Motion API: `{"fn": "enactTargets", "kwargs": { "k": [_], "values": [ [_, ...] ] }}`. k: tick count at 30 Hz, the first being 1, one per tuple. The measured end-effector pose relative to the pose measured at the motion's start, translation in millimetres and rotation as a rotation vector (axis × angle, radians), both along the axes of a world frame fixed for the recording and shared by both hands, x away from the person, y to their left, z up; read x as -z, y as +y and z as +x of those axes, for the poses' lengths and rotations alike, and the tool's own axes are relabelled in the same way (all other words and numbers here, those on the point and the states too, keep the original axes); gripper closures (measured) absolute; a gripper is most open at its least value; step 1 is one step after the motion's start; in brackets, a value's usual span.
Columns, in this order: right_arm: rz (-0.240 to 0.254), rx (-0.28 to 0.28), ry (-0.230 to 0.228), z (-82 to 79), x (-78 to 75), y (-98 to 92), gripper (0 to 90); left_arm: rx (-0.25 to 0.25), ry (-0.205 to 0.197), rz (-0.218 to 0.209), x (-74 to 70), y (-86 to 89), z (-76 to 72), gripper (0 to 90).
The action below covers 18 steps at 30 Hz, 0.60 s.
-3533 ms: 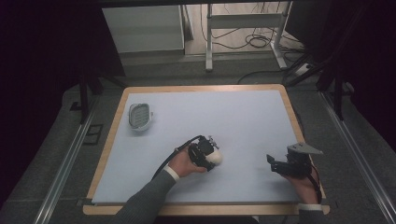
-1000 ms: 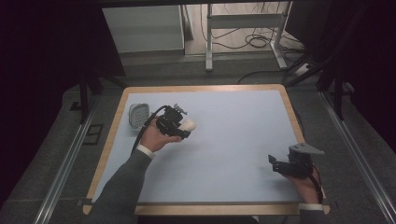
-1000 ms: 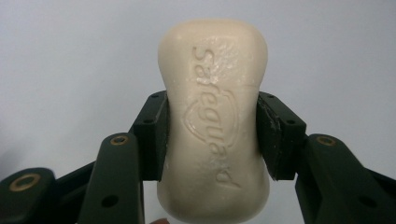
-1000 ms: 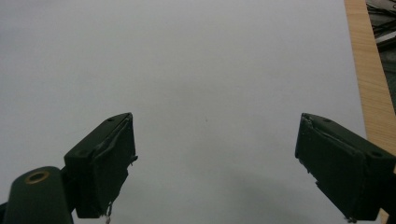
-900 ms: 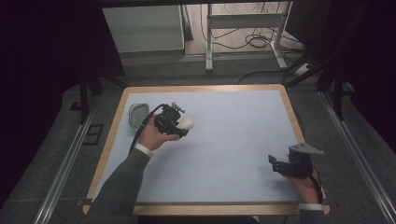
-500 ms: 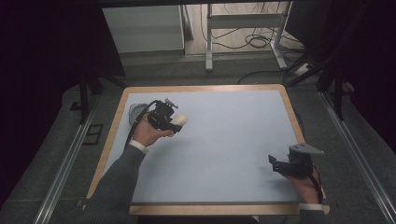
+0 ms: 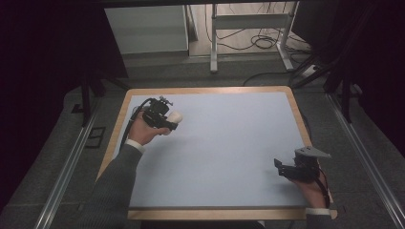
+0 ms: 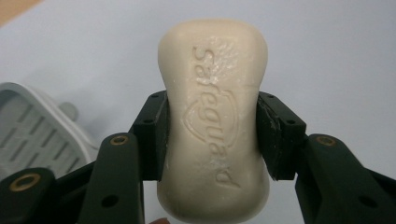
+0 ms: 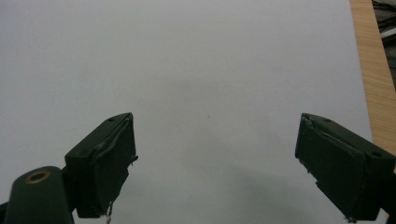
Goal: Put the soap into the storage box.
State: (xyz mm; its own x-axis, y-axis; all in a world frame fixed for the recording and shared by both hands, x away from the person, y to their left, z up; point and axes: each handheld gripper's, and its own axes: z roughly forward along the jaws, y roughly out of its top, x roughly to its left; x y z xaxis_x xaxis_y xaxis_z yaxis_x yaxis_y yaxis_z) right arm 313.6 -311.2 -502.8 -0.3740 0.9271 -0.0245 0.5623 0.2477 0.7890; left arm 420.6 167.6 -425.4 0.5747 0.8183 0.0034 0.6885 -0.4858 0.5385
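We see the left gripper point(image 8: 212, 135) pinching a smooth cream soap bar point(image 8: 214, 116) above the pale mat point(image 7: 229, 143) — beside a ribbed grey tray point(image 8: 35, 133), perhaps a soap dish — right gripper point(image 9: 215, 168) spread wide.

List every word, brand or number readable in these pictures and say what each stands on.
"Safeguard": embossed along the cream soap bar clamped in the left gripper, above a shield-shaped emblem.
No other text: none on the grey soap dish, the blue mat or the right gripper.
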Motion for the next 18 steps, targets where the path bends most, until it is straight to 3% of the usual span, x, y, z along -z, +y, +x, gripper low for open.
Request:
{"fn": "enactTargets", "kwargs": {
  "k": [18],
  "values": [
    [-0.003,0.007,-0.004,-0.4,-0.2,-0.2,12.1,-0.069,0.016,-0.022,1.6,27.8,11.2,49.6]
  ]
}}
